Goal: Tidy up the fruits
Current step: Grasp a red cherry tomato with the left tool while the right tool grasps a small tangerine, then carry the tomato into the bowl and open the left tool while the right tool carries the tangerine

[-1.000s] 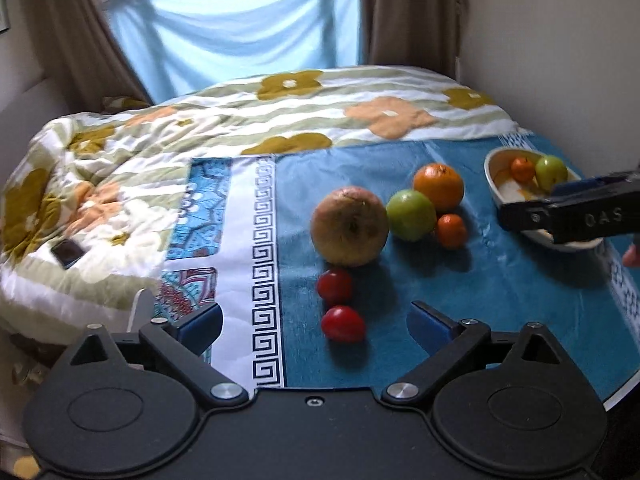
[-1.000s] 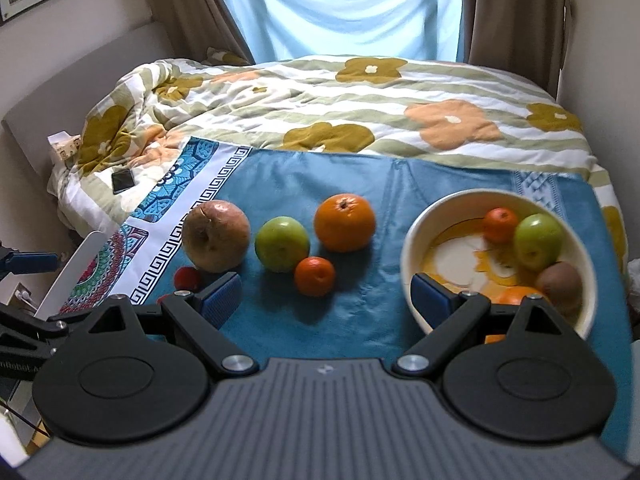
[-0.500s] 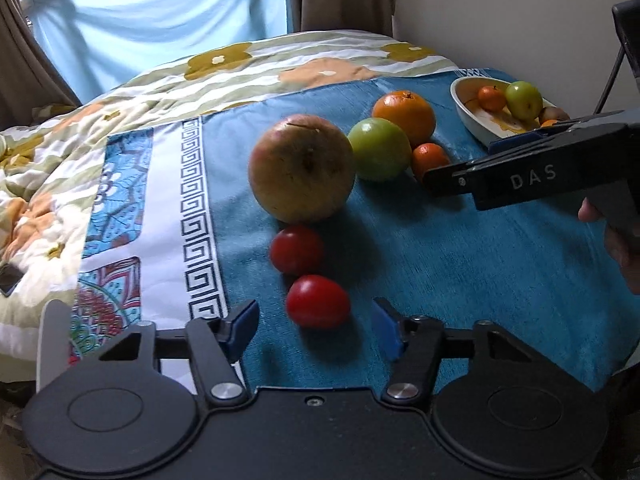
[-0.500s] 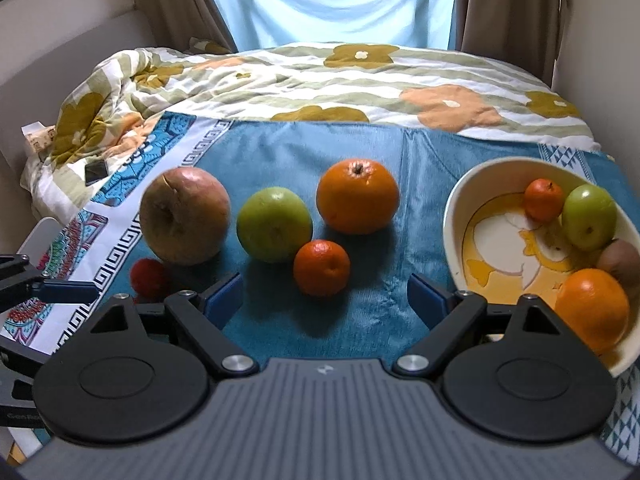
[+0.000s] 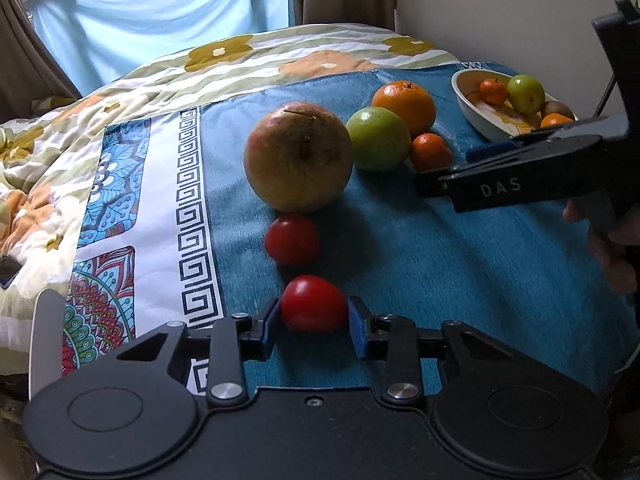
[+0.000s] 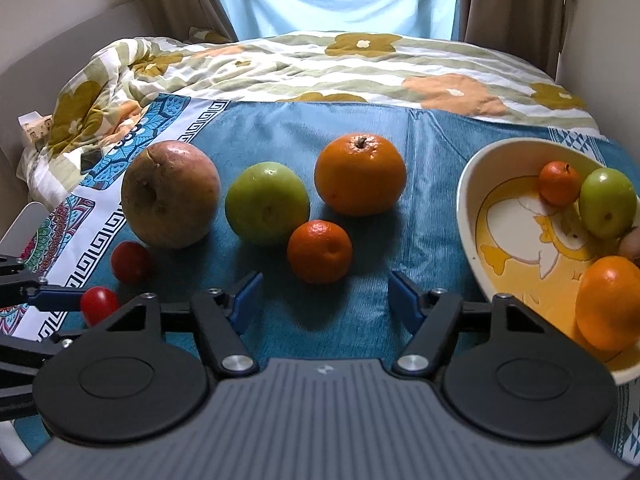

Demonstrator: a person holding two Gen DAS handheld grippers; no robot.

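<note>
My left gripper [image 5: 313, 320] is shut on a red tomato [image 5: 314, 303] lying on the blue cloth [image 5: 460, 264]; both blue pads touch it. A second red tomato [image 5: 292, 239] lies just beyond, then a large brownish apple [image 5: 298, 156], a green apple [image 5: 378, 138], a big orange [image 5: 404, 102] and a small mandarin [image 5: 430, 151]. My right gripper [image 6: 324, 300] is open, just short of the small mandarin [image 6: 319, 251]. The cream bowl [image 6: 472, 200] at right holds a mandarin, a green apple, an orange and a brownish fruit.
A flowered quilt [image 6: 320, 64] covers the bed behind the cloth. A patterned white border [image 5: 132, 216] lies left of the fruit. A wall stands close on the right. The right gripper's body [image 5: 520, 176] reaches in from the right in the left wrist view.
My left gripper moved forward and closed on the near tomato. My right gripper moved forward and lower toward the small mandarin, staying open.
</note>
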